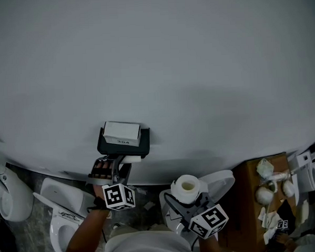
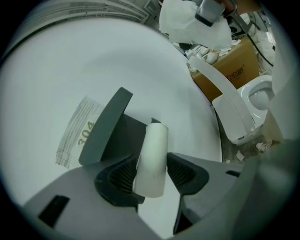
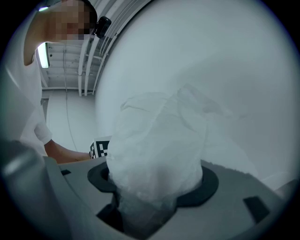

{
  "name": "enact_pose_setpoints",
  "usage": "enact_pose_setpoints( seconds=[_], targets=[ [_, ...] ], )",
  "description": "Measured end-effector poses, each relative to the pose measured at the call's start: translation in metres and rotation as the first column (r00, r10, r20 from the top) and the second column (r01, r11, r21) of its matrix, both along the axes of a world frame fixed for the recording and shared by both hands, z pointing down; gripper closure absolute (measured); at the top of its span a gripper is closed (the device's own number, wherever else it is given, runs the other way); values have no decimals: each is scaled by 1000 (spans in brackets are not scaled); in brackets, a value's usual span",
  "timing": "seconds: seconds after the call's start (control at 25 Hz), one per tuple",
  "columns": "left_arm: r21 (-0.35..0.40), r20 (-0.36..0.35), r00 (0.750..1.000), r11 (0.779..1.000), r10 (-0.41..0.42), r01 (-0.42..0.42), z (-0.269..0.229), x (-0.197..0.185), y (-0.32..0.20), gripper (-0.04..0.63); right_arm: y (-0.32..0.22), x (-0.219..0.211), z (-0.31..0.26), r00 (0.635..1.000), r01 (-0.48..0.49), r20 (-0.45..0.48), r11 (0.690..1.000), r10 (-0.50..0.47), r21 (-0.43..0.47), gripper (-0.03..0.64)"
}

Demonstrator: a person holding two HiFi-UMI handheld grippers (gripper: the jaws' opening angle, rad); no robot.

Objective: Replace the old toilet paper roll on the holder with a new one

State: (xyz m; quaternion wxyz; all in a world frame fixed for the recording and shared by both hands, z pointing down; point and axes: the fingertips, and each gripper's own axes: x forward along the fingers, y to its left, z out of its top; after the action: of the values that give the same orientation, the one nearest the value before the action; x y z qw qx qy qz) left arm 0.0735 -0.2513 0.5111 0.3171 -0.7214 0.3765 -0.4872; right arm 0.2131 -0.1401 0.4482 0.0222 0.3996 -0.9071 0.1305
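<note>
Head view: pinches old tube [image 1: 132, 159] at holder [image 1: 123, 147] lower edge with left gripper [image 1: 121, 163], clamps new roll [image 1: 187, 185] in right gripper [image 1: 184, 200]. Left gripper view: bites tube near its end; could slip or crush. Right gripper view: squashes soft roll; could deform.

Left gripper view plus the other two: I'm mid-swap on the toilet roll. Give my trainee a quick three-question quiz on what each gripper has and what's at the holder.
1. True or false: the right gripper is empty.
2. Multiple choice: what stands between the jaws of the left gripper? A) a full paper roll. B) the empty tube. C) nothing.
3. Short answer: what sits on top of the dark holder on the wall?

Key
1. False: it is closed on the new roll.
2. B.
3. A white box.
</note>
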Motion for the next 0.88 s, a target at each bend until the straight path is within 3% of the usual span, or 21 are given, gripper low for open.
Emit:
enact_pose_setpoints(
  seconds=[0.88],
  targets=[
    [37, 16, 992, 991, 127, -128, -5, 37, 9, 403, 9, 21, -2, 1000, -27, 14, 1000, 26, 11, 296]
  ],
)
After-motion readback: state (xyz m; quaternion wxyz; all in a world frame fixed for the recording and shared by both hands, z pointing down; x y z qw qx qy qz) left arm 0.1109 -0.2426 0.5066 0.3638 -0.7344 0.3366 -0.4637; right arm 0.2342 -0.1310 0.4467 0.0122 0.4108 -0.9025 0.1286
